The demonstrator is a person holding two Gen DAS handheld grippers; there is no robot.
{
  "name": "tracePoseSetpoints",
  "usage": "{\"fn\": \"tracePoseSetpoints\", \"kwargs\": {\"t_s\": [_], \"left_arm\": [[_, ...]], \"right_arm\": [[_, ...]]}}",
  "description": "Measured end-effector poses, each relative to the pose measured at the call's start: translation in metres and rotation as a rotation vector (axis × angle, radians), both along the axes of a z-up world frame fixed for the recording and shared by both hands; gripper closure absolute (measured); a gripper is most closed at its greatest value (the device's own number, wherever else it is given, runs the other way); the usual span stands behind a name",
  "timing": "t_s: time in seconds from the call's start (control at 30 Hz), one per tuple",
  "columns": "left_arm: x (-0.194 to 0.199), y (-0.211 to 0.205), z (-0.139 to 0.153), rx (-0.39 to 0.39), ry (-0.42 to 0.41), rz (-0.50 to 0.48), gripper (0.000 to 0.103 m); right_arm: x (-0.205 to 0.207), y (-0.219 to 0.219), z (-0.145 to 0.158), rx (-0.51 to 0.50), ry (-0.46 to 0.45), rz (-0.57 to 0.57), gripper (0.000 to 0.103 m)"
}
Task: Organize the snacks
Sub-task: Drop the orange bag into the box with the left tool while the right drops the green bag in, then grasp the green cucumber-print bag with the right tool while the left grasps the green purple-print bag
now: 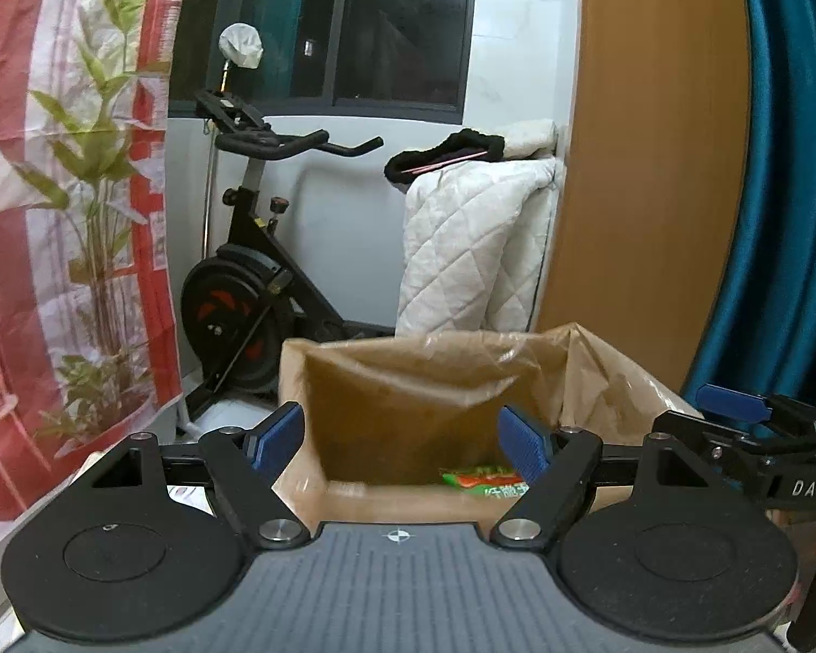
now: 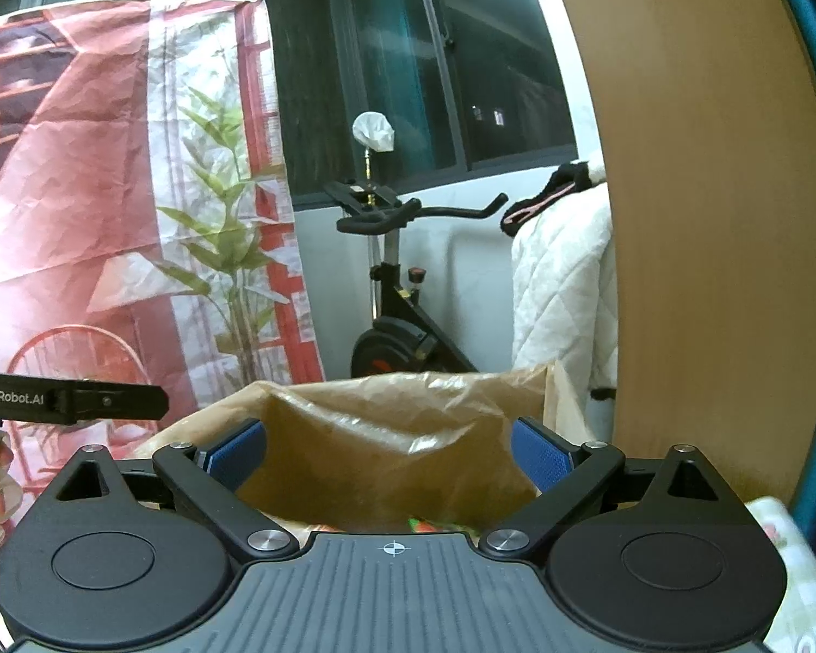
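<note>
A cardboard box lined with a brown plastic bag stands right in front of both grippers. A green and orange snack packet lies at its bottom; a sliver of it shows in the right wrist view. My left gripper is open and empty above the box mouth. My right gripper is open and empty over the same box. The right gripper shows at the right edge of the left wrist view; the left gripper shows at the left edge of the right wrist view.
A black exercise bike stands behind the box by the window. A white quilt hangs to its right. A wooden panel and teal curtain are on the right. A red printed backdrop hangs on the left.
</note>
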State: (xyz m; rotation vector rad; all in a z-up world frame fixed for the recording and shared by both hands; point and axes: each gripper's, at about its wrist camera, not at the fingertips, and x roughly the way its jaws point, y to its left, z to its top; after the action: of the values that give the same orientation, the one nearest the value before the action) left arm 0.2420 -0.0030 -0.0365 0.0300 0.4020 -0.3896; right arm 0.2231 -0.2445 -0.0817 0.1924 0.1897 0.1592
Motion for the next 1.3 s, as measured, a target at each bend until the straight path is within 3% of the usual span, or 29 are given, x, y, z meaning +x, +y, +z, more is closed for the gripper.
{"fn": "tracePoseSetpoints", "kwargs": {"t_s": [0.3, 0.47, 0.63, 0.8, 0.93, 1.07, 1.3], "left_arm": [[-0.068, 0.039, -0.017, -0.006, 0.017, 0.065, 0.023], [-0.098, 0.05, -0.038, -0.058, 0.055, 0.069, 0.023], [-0.118, 0.039, -0.063, -0.046, 0.08, 0.008, 0.024], [-0.127, 0.03, -0.092, -0.068, 0.156, -0.056, 0.024], [-0.136, 0.022, -0.111, -0.04, 0.196, -0.112, 0.024], [-0.144, 0.016, -0.128, -0.008, 0.229, -0.155, 0.024], [-0.144, 0.013, -0.142, -0.032, 0.29, -0.186, 0.025]], "right_arm": [[-0.065, 0.0, -0.033, 0.1, 0.054, -0.01, 0.008], [-0.094, 0.0, -0.066, 0.144, 0.124, -0.05, 0.008], [-0.117, 0.007, -0.098, 0.119, 0.215, -0.054, 0.008], [-0.135, 0.023, -0.126, 0.09, 0.307, -0.004, 0.008], [-0.146, 0.036, -0.143, 0.069, 0.362, 0.041, 0.008], [-0.157, 0.042, -0.149, 0.04, 0.389, 0.082, 0.008], [-0.16, 0.051, -0.153, -0.037, 0.415, 0.145, 0.008]]}}
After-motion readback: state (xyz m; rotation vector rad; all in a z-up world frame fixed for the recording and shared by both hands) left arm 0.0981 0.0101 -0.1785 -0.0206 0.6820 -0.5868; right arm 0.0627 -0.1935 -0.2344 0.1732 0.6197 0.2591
